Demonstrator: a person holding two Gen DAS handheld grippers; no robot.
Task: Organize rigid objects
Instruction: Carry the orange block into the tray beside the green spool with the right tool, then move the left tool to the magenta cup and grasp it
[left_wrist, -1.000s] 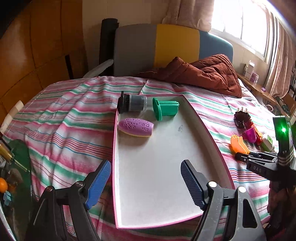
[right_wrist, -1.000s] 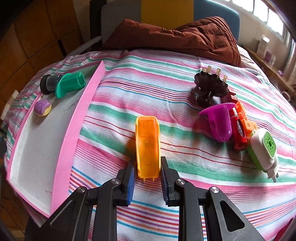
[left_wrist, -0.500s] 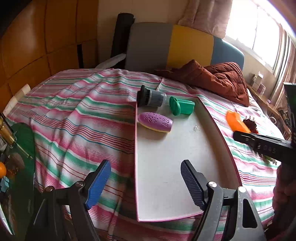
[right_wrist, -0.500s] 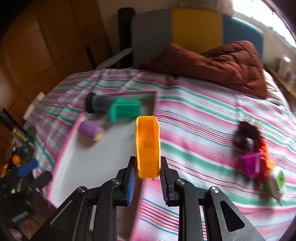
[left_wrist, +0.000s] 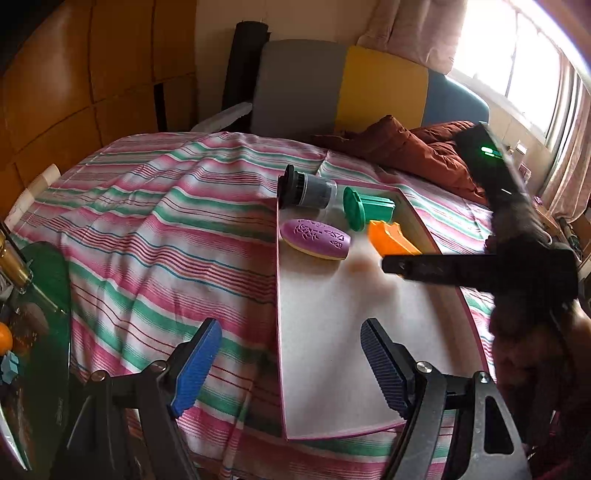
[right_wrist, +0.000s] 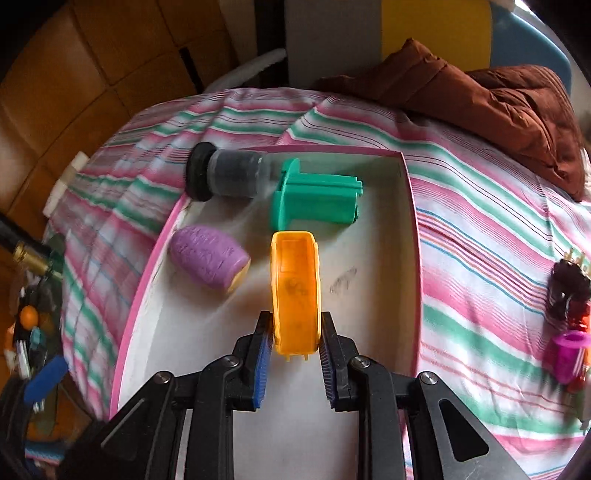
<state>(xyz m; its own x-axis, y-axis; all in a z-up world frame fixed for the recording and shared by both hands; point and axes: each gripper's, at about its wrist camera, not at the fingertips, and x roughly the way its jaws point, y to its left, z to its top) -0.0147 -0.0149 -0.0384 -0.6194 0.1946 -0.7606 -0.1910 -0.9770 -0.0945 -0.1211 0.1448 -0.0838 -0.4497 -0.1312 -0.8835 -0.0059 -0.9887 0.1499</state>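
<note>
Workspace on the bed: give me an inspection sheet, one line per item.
Surface: striped bedspread, pink-rimmed tray on it.
Job's things: purple oval piece, green piece and dark-capped cylinder lie in the tray; orange piece is held over it.
Clutter: small items on the bedspread right of the tray.
Grippers: right gripper shut on the orange piece; left gripper open, empty.
Cables: nothing seen.
Surroundings: brown quilt, headboard, window.

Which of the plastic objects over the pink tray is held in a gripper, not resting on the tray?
The orange piece: the right gripper clamps it, while the purple, green and dark grey ones lie free.
</note>
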